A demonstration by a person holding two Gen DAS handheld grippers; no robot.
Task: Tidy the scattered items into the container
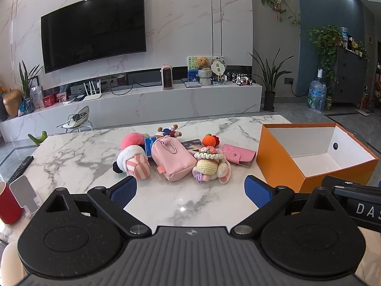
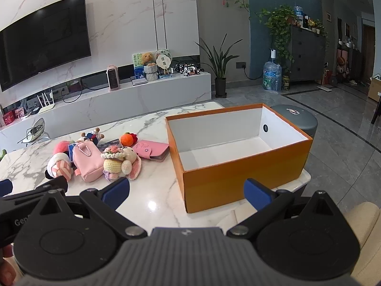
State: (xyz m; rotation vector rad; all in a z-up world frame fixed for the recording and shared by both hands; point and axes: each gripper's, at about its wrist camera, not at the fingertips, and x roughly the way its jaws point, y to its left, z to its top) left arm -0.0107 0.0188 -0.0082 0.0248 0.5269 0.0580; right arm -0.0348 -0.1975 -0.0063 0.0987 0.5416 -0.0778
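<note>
One orange box [image 2: 238, 181] | one pink pouch [image 1: 172, 160] | one pink wallet [image 1: 237, 155]

Marble wall [image 1: 181, 12], mounted television [image 1: 92, 26]

box [image 2: 238, 178]: orange outside, white inside
table [image 1: 78, 152]: white marble, grey veins
mini backpack [image 1: 172, 158]: pink
card wallet [image 1: 237, 155]: pink
gripper pads [image 1: 125, 190]: blue

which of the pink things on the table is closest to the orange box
The flat pink wallet with a snap strap: it lies right beside the box, while the pink pouch and pompom lie farther left.
</note>
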